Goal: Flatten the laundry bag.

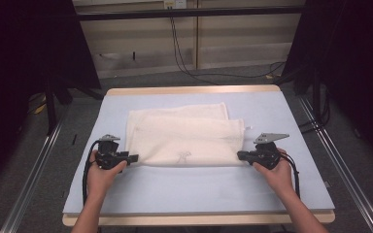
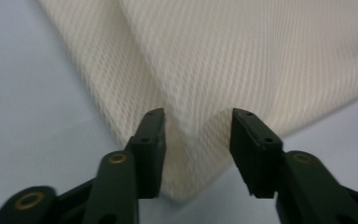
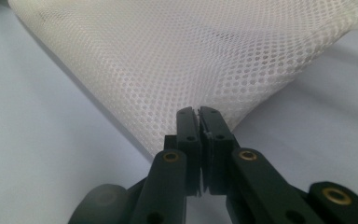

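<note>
On the pale worktop [image 1: 281, 184] a cream mesh cloth [image 1: 184, 138] lies folded, near edge towards the person. Their left hand-held gripper [image 1: 132, 158] stands spread at the near left corner, the cloth [image 2: 191, 70] between its jaws but unpressed. The right hand-held gripper [image 3: 199, 114] is pinching the near right corner [image 3: 186, 65]. To finish well, I'd free that corner low too, then draw both tools straight back without dragging the fold.
</note>
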`<control>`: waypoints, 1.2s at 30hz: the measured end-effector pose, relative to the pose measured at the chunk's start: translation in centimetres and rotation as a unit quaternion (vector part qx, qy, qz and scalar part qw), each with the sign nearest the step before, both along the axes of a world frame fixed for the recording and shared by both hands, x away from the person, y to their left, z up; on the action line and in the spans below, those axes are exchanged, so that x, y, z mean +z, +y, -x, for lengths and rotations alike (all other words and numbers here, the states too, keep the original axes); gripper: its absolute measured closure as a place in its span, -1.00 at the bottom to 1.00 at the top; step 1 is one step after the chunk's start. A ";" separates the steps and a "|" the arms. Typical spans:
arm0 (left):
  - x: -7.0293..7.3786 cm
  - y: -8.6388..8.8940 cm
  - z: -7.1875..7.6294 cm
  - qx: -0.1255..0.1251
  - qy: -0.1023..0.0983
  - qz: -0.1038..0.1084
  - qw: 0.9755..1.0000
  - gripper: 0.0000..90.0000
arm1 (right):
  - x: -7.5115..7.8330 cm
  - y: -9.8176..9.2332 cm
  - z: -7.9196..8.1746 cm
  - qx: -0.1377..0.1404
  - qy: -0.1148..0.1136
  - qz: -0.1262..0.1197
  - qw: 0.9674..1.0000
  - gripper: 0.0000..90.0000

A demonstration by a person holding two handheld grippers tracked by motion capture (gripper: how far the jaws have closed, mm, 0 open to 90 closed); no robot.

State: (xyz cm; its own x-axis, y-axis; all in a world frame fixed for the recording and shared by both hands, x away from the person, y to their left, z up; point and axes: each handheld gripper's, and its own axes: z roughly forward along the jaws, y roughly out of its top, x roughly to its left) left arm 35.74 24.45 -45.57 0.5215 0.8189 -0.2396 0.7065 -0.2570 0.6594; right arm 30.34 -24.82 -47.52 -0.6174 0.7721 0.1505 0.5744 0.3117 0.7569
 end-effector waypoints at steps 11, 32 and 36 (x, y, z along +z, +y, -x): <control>0.5 -1.7 -2.8 -0.015 0.010 -0.007 1.000 0.51 | -0.1 0.0 -0.1 0.004 0.001 0.001 1.000 0.93; 0.2 0.3 3.1 -0.055 -0.020 0.001 0.998 0.85 | 0.5 0.1 -0.2 -0.032 -0.003 -0.010 0.999 0.50; 0.3 0.2 2.8 -0.056 -0.021 -0.005 0.998 0.85 | 1.2 -0.3 -1.1 -0.062 -0.017 -0.033 0.997 0.29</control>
